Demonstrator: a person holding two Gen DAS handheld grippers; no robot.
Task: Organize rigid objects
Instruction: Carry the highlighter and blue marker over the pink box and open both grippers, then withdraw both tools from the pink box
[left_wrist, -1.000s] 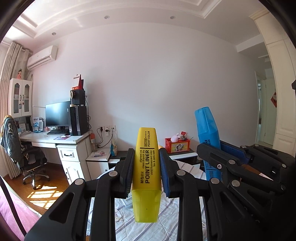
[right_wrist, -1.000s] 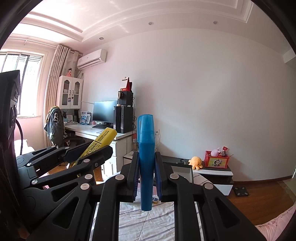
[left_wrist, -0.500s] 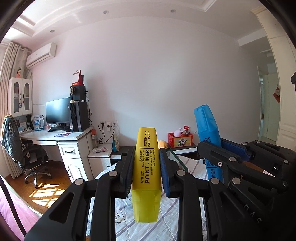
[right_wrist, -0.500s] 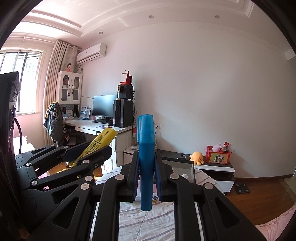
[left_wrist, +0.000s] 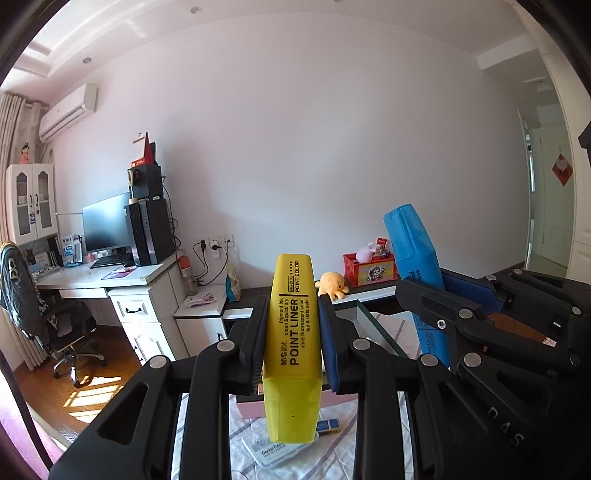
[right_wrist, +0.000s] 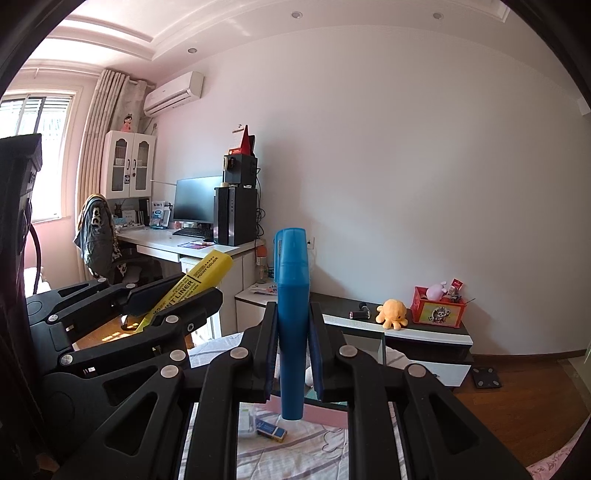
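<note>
A yellow highlighter (left_wrist: 291, 350) marked POINT LINER stands upright in my left gripper (left_wrist: 291, 325), which is shut on its middle. My right gripper (right_wrist: 292, 332) is shut on a blue highlighter (right_wrist: 291, 295), also upright. The two grippers hang side by side above a bed with a checked sheet (left_wrist: 332, 465). In the left wrist view the right gripper (left_wrist: 424, 295) and blue highlighter (left_wrist: 410, 251) show at the right. In the right wrist view the left gripper (right_wrist: 192, 291) and yellow highlighter (right_wrist: 199, 277) show at the left. Just ahead and below lies a pink box (right_wrist: 328, 413), partly hidden by the fingers.
On the sheet before the pink box (left_wrist: 247, 408) lie a small blue packet (right_wrist: 271, 430) and a flat dental floss case (left_wrist: 273, 452). Beyond the bed stand a low black-and-white cabinet (right_wrist: 424, 332) with an orange plush toy (right_wrist: 393, 312) and a red crate (right_wrist: 439, 312), and a white desk (left_wrist: 110, 280).
Both grippers have moved forward over the bed, each still holding its highlighter. The pink box, the blue packet and the floss case have come into view beneath them.
</note>
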